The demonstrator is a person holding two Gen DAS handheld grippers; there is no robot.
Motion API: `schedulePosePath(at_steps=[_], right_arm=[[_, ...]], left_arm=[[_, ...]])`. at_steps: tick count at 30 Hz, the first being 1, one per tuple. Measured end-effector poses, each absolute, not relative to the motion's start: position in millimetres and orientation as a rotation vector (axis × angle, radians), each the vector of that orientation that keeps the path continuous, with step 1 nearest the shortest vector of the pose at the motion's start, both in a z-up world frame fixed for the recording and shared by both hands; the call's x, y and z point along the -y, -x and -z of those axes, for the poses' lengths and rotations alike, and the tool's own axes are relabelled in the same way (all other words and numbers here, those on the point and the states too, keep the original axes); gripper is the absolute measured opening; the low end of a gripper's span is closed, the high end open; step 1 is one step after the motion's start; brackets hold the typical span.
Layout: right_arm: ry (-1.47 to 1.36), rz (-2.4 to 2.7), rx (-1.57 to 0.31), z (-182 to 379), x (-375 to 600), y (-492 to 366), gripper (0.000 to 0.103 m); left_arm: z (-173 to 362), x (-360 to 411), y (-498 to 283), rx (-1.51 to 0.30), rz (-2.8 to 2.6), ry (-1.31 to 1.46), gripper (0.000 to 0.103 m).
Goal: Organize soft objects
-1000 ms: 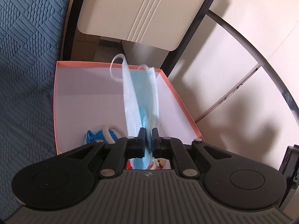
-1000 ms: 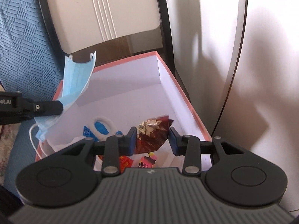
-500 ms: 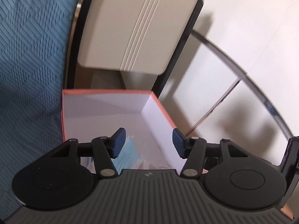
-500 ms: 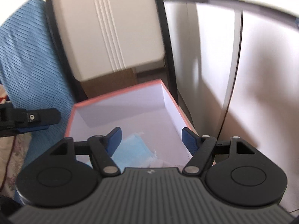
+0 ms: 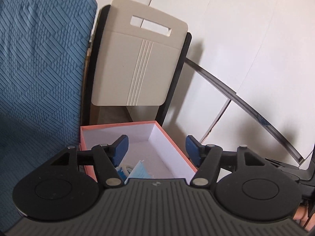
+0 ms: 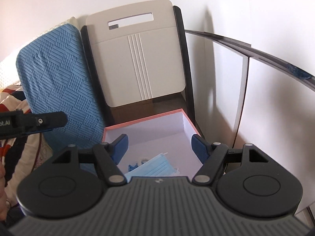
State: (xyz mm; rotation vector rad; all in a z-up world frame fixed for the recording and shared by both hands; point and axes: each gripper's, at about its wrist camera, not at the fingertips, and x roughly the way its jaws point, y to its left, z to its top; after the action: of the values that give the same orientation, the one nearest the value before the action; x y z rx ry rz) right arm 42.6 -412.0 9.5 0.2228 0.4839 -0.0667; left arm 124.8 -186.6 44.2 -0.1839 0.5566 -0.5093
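- Your left gripper (image 5: 156,149) is nearest in its own view: its 2 blue pads (image 5: 120,149) stand wide apart with nothing between them, and its jaws have just been opening further.
- Your right gripper (image 6: 159,147) is the same, jaws spread and empty above the box; they opened within the last second and now sit steady.
- Just beyond the fingers, the blue face mask (image 6: 155,167) lies flat on the floor of the pink-rimmed box (image 6: 144,119), toward its near end. From the left wrist view you see the same face mask (image 5: 140,170) tucked low against the near left part of the pink-rimmed box (image 5: 118,124).
- A small blue item (image 6: 132,166) lies beside the mask on its left; what it is you cannot tell.
- The far half of the box shows bare white walls and floor.
- To the left of the box, the blue quilted cushion (image 6: 59,82) leans upright, touching or just beside the box's left wall.
- In the right wrist view, the tip of your left gripper reaches in from the left edge, in front of the cushion.
- Behind the box stands the beige panel with a handle slot (image 6: 135,59), set in a black frame.
- To the right runs a white wall (image 5: 246,49).
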Motion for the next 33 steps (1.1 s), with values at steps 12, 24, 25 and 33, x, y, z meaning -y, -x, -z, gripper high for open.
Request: schedulePosePath(at_steps=[12,24,25,33], right_arm=[[-0.242,0.075,-0.501,-5,392,-2,0.073],[-0.237,0.103,-0.536,7,387,26,0.073],[-0.232,0.105,-0.537,8,386,28,0.073],[-0.215,0.101,-0.560,14,381,39,0.073]], left_arm=[[-55,163,-87,-0.510,0.510,0.118,0.070],[-41,154,-58,-0.528,0.496,0.086,0.070],[-39,153,-56,-0.531,0.493,0.083,0.070],[-31,144,-47,-0.537,0.456,0.076,0.070]])
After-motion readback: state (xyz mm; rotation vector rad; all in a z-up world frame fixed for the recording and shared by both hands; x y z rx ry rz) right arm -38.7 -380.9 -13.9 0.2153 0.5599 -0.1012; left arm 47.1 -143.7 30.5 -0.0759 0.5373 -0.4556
